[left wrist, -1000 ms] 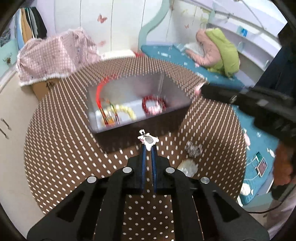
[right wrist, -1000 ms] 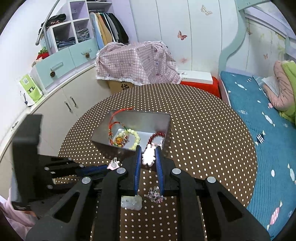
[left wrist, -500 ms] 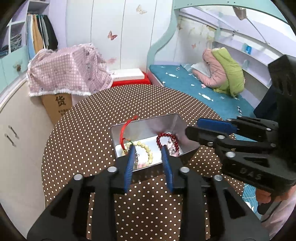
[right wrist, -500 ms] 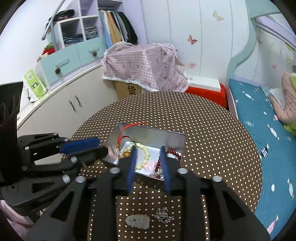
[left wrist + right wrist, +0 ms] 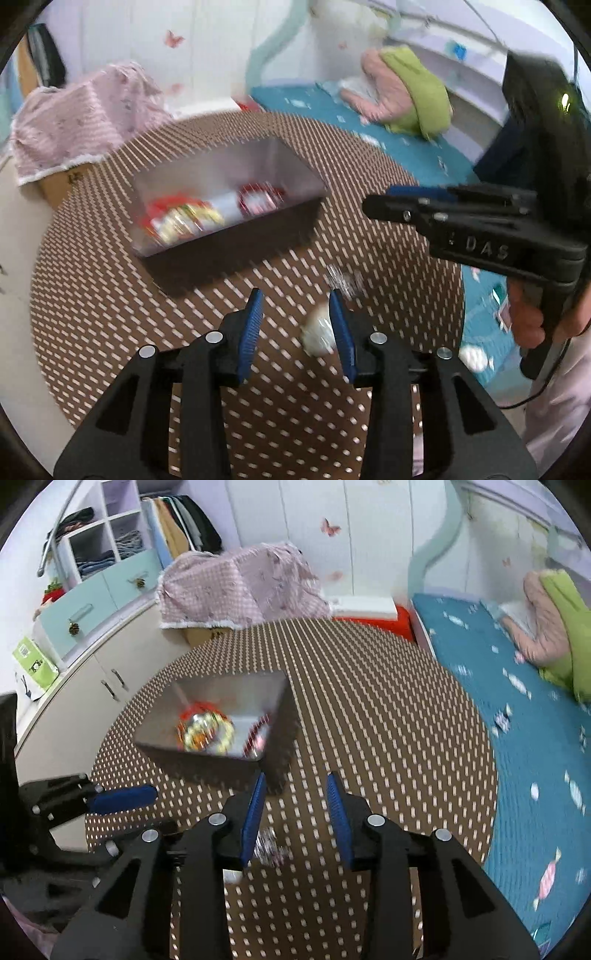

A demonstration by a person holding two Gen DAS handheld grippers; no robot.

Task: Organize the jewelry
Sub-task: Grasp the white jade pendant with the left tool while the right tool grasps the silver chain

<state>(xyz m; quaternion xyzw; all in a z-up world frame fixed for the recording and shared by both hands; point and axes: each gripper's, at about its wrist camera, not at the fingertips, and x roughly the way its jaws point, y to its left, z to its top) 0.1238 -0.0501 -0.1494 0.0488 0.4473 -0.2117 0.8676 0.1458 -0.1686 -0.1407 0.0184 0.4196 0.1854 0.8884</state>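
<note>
Our left gripper (image 5: 295, 317) and right gripper (image 5: 295, 799) jaws are spreading, empty; the tin (image 5: 295, 218) sits at eleven o'clock on the bench (image 5: 110, 295).

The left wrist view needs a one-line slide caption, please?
Left tool, jaws opening, above a pale pendant on the dotted table, near the jewelry tin.

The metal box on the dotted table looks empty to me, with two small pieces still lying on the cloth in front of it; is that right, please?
Not quite: the metal box is not empty. The right wrist view shows a pale bead bracelet with red cord inside it, and something dark red beside that. The rest holds: a pale piece and a silvery piece lie on the table in front.
</note>
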